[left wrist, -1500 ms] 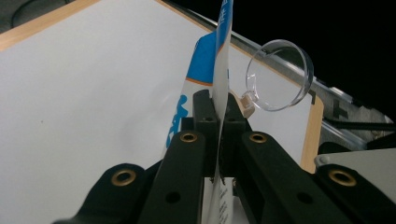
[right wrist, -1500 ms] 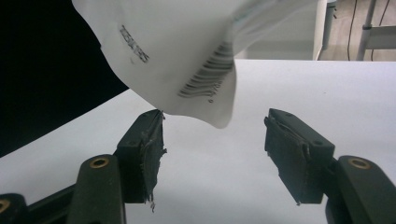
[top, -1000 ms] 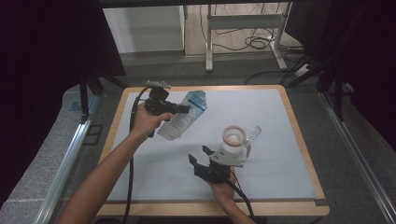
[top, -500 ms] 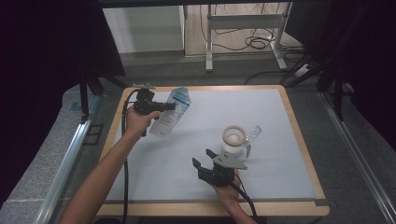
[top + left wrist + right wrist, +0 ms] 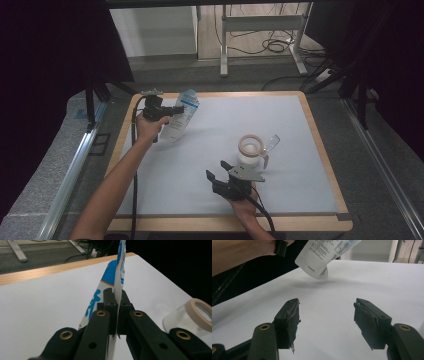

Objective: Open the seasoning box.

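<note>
— At the far left of the table (image 5: 300, 150), how many pouches do you count?

— One. A single white and blue pouch (image 5: 181, 119) hangs tilted above the white mat, clear of the surface. The left gripper (image 5: 172, 109) has its jaws clenched on the pouch's thin edge; in the left gripper view the pouch (image 5: 119, 272) rises between the two pressed-together pads.

— And the other gripper?

— One more, so two grippers in all. The right gripper (image 5: 216, 171) sits near the front edge, right of centre, jaws spread apart with nothing between them; bare mat shows between its pads (image 5: 292, 317).

— Any containers?

— One clear jar (image 5: 251, 151) with a tan rim, standing just beyond the right gripper. Well apart from the pouch. Its lower corner (image 5: 322, 272) hangs over the mat in the right gripper view.
</note>
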